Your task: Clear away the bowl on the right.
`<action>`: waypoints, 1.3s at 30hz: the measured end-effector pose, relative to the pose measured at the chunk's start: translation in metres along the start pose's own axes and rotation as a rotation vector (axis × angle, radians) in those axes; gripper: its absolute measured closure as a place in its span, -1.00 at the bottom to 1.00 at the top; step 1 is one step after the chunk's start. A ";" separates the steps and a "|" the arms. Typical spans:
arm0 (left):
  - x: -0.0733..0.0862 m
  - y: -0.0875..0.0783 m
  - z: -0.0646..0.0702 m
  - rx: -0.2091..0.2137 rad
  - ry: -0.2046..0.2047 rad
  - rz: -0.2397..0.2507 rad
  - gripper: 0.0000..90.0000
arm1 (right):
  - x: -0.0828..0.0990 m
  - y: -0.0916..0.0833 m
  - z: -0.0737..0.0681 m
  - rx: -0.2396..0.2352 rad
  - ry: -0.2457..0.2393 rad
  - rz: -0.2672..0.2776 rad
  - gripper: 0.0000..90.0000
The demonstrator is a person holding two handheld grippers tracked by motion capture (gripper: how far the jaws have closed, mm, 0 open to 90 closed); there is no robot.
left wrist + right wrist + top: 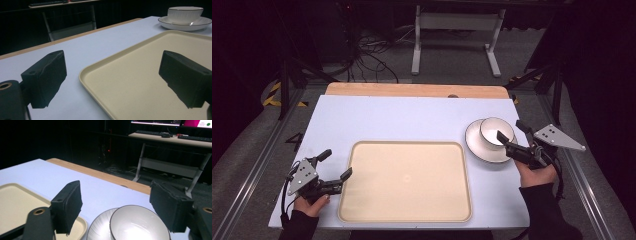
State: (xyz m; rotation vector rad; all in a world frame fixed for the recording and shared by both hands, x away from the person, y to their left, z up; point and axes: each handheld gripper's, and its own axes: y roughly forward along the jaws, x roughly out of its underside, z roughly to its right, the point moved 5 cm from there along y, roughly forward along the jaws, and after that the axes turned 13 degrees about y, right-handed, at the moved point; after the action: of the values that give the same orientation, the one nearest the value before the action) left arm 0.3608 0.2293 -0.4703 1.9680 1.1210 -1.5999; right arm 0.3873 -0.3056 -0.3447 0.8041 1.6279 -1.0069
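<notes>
Two hand-held grippers at the near corners of a pale bench, a tray between them

Nearest, the left gripper [334, 164] sits at the bench's [412, 117] near left, held in a hand [310, 204], jaws spread wide with nothing between them; one jaw hangs over the cream tray's [362, 200] left rim, the other over bare bench beside it. The tray lies flat at the near middle. To its right, the right gripper [510, 129], in the other hand [536, 175], has its jaws spread on either side of a white bowl [492, 129], one jaw over the bowl's near rim; whether they touch it I cannot tell. The bowl stands on a white plate [479, 147] at the bench's right, just beyond the tray's far right corner. Past the bench's wooden far edge stands a white desk frame [457, 22] on a grey floor
</notes>
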 end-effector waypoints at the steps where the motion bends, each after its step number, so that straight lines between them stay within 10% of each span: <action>1: 0.000 0.000 0.000 -0.002 0.000 0.002 -0.81 | -0.001 0.000 0.002 0.003 -0.001 -0.007 -0.38; 21: 0.000 0.000 0.000 0.003 0.002 0.000 -0.81 | -0.017 0.010 0.031 0.092 0.060 -0.051 -0.25; 39: 0.000 0.000 0.000 0.005 -0.001 0.005 -0.81 | -0.033 0.043 0.045 0.203 0.077 -0.309 -0.17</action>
State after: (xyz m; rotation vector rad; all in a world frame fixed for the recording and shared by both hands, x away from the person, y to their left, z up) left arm 0.3609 0.2293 -0.4703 1.9712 1.1118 -1.6024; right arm 0.4523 -0.3287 -0.3285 0.7452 1.7716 -1.3918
